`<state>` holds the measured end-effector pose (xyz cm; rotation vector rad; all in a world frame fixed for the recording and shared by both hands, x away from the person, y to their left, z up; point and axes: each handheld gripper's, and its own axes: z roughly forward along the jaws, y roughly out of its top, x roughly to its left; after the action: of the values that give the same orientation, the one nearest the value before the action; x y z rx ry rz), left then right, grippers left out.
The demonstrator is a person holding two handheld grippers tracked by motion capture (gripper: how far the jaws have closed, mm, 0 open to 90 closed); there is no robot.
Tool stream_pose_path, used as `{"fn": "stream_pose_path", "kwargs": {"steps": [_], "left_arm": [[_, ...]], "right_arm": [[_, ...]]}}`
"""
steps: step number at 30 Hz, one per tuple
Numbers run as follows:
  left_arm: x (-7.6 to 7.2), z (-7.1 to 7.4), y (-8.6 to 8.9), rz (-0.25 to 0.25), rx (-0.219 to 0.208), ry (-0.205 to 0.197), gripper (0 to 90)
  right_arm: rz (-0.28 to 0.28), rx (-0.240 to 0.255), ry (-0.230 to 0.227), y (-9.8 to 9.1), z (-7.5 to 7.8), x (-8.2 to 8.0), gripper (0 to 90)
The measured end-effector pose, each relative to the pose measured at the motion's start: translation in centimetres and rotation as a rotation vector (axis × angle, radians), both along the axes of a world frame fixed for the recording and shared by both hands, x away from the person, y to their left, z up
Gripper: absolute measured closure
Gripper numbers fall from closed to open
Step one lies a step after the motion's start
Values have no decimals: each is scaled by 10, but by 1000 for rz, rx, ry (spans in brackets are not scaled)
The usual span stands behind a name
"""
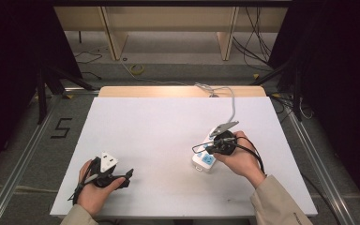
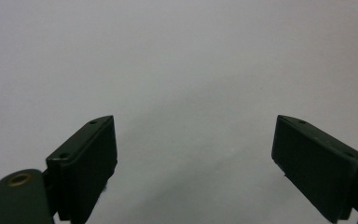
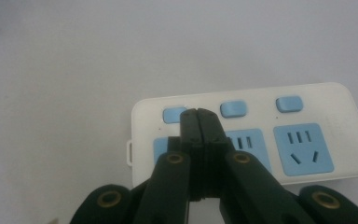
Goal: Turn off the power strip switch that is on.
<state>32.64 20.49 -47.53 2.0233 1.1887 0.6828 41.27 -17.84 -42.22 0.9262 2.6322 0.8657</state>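
The white table [image 1: 159,140] lay mostly bare: a wide open stretch ran from its far wooden edge down the middle and across the left half, with free room on every side of the left gripper [image 1: 122,177], which rested low near the front-left edge in the person's left hand [image 1: 93,187]. Its jaws stood spread wide over plain tabletop, nothing between them. The power strip [image 1: 205,160] sat right of centre, well in from the right and front edges, its white cord [image 1: 232,105] trailing off over the far edge. The right gripper [image 3: 199,120], held in the right hand [image 1: 241,159], had its jaws pressed together, holding nothing, tips over the leftmost blue button [image 3: 172,115] of the strip; whether they touched it could not be told. The strip was a white rounded block with three blue buttons in a row above blue socket faces
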Motion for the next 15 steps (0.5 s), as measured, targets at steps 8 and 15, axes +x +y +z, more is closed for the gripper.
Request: {"fn": "stream_pose_path", "kwargs": {"steps": [8, 15], "left_arm": [[0, 0, 0, 0, 0, 0, 137], [0, 0, -1, 1, 0, -1, 137]], "right_arm": [[10, -9, 4, 6, 0, 3, 900], [17, -14, 11, 10, 1, 5, 900]]}}
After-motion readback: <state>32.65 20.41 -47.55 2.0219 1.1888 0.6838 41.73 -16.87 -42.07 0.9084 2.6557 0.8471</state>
